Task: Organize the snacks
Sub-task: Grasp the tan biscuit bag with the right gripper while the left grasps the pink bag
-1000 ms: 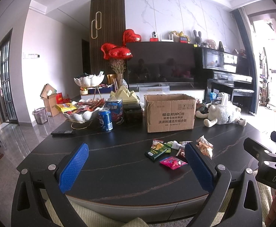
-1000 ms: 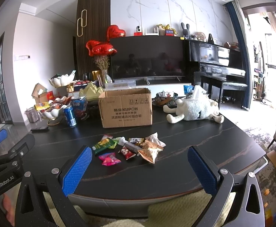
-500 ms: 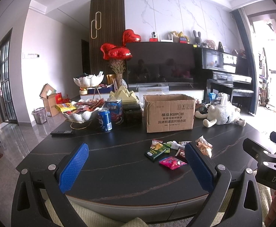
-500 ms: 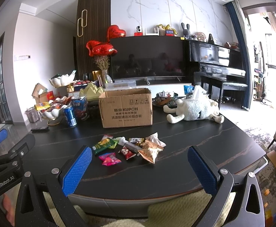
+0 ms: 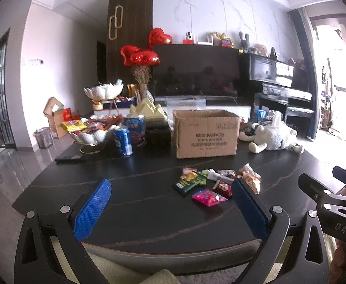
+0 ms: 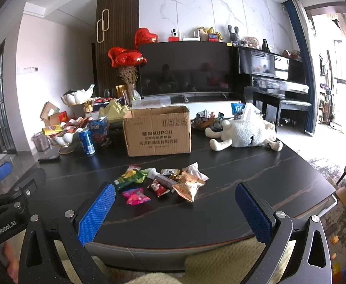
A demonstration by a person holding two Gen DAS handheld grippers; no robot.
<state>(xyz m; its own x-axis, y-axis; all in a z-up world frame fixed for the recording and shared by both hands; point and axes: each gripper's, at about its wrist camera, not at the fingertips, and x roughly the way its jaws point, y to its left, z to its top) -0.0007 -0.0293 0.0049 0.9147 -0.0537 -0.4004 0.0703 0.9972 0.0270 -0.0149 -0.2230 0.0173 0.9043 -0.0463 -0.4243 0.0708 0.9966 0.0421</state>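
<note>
On the dark table, left wrist view:
Left gripper [image 5: 170, 203]: jaws wide apart, empty, at the near edge.
Snack packets [image 5: 216, 182]: loose cluster just before the cardboard box [image 5: 206, 132].

Right wrist view:
Right gripper [image 6: 175, 207]: jaws wide apart, empty.
Snack packets [image 6: 163, 181]: ahead, between fingers and box [image 6: 157, 130].
Plush toy [image 6: 244, 132]: right of the box.

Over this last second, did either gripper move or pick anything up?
Nothing visibly changed. Both the left gripper and right gripper stay open and empty at the near table edge, and the snack packets lie untouched in front of the cardboard box.
</note>
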